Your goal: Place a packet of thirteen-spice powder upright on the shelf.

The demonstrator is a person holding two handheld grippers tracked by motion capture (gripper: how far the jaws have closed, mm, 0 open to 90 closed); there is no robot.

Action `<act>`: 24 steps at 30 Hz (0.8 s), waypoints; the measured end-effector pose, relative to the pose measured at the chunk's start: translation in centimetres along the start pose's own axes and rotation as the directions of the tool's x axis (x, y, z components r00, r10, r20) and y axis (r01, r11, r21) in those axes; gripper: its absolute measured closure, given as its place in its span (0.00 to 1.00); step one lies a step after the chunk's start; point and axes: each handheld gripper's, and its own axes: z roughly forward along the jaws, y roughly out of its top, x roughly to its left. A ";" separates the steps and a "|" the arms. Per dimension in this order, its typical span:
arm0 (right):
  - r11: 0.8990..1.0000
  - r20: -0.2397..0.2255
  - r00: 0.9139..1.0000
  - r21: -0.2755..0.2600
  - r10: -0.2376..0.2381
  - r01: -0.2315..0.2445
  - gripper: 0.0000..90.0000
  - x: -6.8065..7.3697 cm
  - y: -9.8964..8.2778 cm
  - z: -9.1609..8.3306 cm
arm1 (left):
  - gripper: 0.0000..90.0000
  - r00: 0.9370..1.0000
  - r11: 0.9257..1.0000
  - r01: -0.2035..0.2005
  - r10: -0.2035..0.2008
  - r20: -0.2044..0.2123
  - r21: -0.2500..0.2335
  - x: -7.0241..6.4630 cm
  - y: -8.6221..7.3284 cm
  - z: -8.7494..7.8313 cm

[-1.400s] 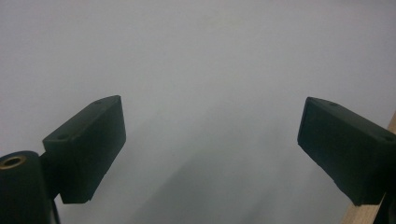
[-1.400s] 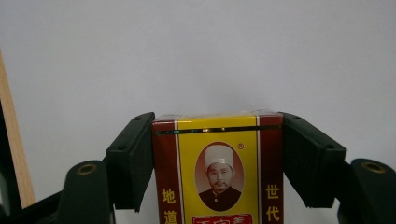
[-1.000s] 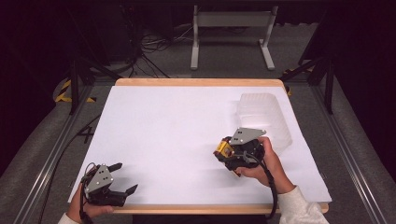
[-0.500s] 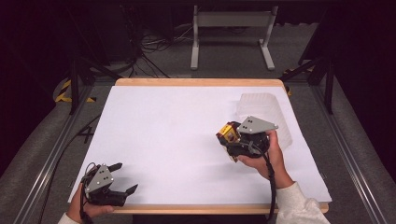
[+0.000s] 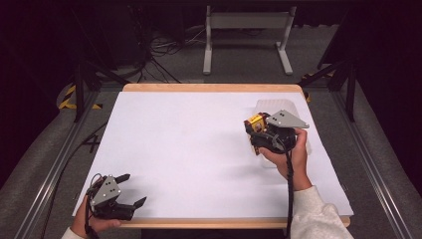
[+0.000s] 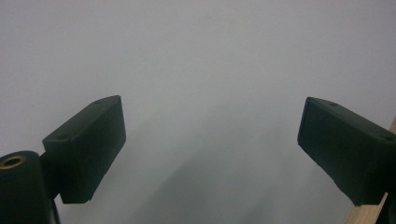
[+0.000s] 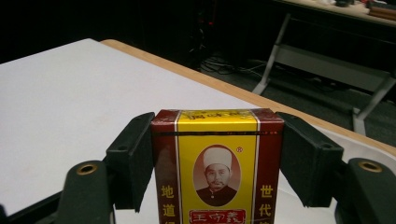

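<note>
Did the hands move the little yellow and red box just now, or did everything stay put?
Yes. The right gripper, shut on the yellow and red box, has carried it away from the person, up the table toward the clear plastic container at the far right. Nothing was picked up or let go. The left gripper stayed open at the near left corner of the white table.

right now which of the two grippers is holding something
The right gripper: its jaws clamp a red-and-yellow box. The left gripper is open over bare white table.
</note>
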 end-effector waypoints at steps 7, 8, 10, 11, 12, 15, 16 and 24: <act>0.998 0.069 0.996 0.002 0.064 -0.064 0.36 -1.7 -0.9 0.6 | 0.10 1.000 1.000 0.003 -0.003 0.001 -0.002 0.0 0.0 0.0; 0.997 0.080 0.994 -0.004 0.074 -0.074 0.36 -2.0 -1.0 0.6 | 0.10 1.000 1.000 0.003 -0.003 0.000 -0.001 0.0 0.0 0.0; 0.995 0.091 0.991 -0.011 0.096 -0.095 0.36 -2.3 -1.2 0.7 | 0.10 1.000 1.000 0.001 -0.001 0.002 0.001 0.0 0.0 0.0; 0.995 0.091 0.991 -0.011 0.096 -0.095 0.36 -2.3 -1.2 0.7 | 0.10 1.000 1.000 0.001 -0.001 0.002 0.001 0.0 0.0 0.0; 0.995 0.098 0.990 -0.014 0.100 -0.099 0.36 -2.5 -1.2 0.8 | 0.10 1.000 1.000 0.002 -0.002 0.002 0.002 0.0 0.0 0.0; 0.993 0.115 0.986 -0.018 0.117 -0.116 0.36 -2.9 -1.5 1.0 | 0.10 1.000 1.000 0.002 -0.002 0.001 -0.001 0.0 0.0 0.0; 0.992 0.123 0.984 -0.016 0.127 -0.126 0.36 -3.1 -1.6 1.0 | 0.10 1.000 1.000 0.003 -0.003 0.003 0.001 0.0 0.0 0.0; 0.989 0.146 0.978 0.001 0.147 -0.149 0.36 -3.7 -2.4 1.4 | 0.10 1.000 1.000 0.001 -0.001 0.004 0.002 0.0 0.0 0.0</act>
